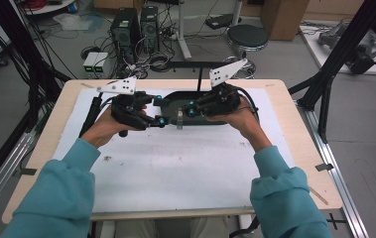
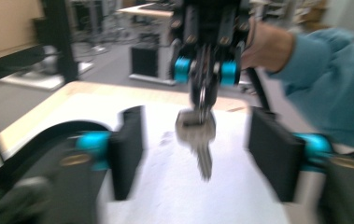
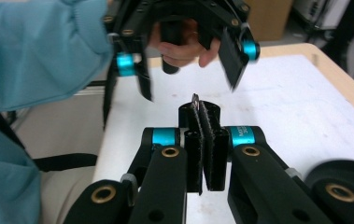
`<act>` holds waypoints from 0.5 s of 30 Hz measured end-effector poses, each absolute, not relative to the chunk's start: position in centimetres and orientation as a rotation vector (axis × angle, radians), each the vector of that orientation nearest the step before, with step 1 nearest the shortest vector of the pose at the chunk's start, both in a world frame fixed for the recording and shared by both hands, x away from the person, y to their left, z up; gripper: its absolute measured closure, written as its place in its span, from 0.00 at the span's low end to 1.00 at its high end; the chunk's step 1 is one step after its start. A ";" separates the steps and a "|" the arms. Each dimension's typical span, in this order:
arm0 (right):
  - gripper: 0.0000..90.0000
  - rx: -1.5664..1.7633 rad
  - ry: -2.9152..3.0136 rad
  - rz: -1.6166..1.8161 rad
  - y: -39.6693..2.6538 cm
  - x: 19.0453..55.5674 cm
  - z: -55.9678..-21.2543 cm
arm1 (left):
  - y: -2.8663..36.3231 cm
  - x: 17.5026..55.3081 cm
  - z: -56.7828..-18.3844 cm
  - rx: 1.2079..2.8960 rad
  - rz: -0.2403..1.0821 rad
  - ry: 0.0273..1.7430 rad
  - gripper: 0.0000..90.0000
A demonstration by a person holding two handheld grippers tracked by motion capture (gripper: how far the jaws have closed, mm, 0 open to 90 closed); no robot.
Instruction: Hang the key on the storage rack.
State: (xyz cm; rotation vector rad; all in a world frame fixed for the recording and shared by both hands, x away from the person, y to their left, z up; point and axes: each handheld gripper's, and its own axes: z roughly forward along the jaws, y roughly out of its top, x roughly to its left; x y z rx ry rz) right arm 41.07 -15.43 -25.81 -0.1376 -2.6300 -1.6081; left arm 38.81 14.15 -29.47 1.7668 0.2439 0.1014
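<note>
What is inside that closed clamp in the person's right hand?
A silver key. The right gripper pinches its top, and the blade hangs free towards the white mat. The pinched part of the key's head is covered by the pads.

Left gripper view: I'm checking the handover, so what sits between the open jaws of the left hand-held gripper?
A silver key hangs there, touching neither jaw, pinched at its head by the right hand-held gripper above the white mat.
</note>
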 end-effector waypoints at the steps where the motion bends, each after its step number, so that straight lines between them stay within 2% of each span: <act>1: 0.99 -0.155 -2.640 -1.611 -15.6 41.2 -25.8 | 14.6 38.7 -29.6 1.774 0.122 0.257 0.24; 7: 0.99 -0.317 -2.703 -1.605 -17.3 42.6 -25.5 | 17.7 37.1 -30.9 1.832 0.253 0.328 0.22; 9: 0.99 -0.374 -2.719 -1.574 -17.9 43.1 -25.2 | 19.1 36.5 -31.8 1.822 0.273 0.379 0.18; 15: 0.99 -0.479 -2.775 -1.569 -18.7 44.7 -24.3 | 22.9 34.9 -34.3 1.794 0.309 0.552 0.17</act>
